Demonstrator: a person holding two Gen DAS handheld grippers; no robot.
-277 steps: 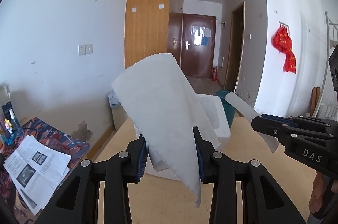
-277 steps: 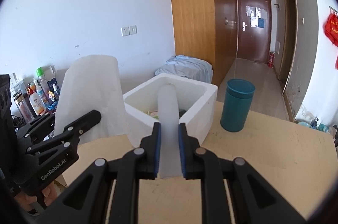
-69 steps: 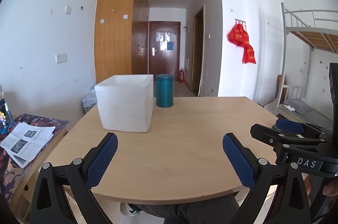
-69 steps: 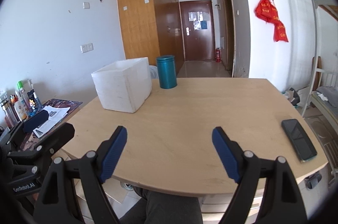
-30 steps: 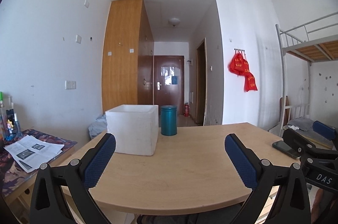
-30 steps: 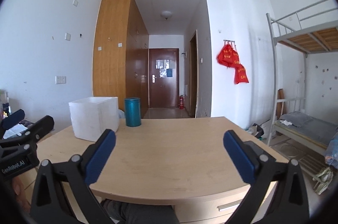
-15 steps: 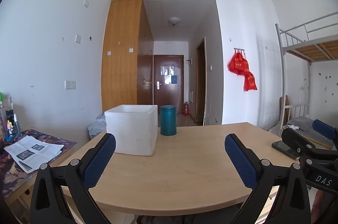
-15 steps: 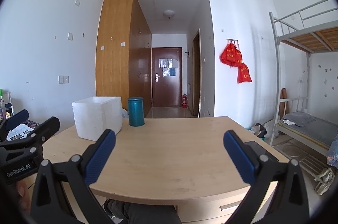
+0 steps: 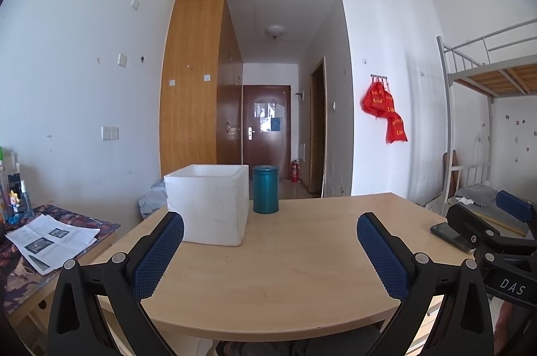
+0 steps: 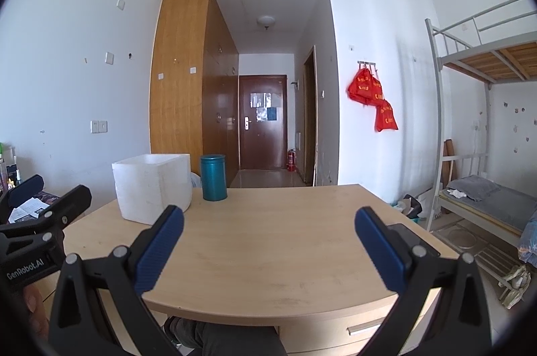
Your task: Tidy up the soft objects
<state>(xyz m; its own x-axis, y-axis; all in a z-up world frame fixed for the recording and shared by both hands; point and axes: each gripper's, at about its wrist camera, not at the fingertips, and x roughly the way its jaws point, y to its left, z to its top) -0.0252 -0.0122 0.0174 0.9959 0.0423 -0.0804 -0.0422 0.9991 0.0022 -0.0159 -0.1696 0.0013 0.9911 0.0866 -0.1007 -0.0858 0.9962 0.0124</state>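
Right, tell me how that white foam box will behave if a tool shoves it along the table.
The white foam box looks like thick-walled foam, so it is probably light for its size and would slide easily on the smooth table. Its broad flat base suggests it will not tip readily. Foam dents, so a hard push may mark the wall. What is inside cannot be seen from here.

The left gripper point(image 9: 270, 250) is held level, its blue-padded fingers point(image 9: 157, 258) spread wide and empty. The right gripper point(image 10: 268, 247) sits beside it, level too, fingers point(image 10: 379, 250) spread wide, gripping nothing.
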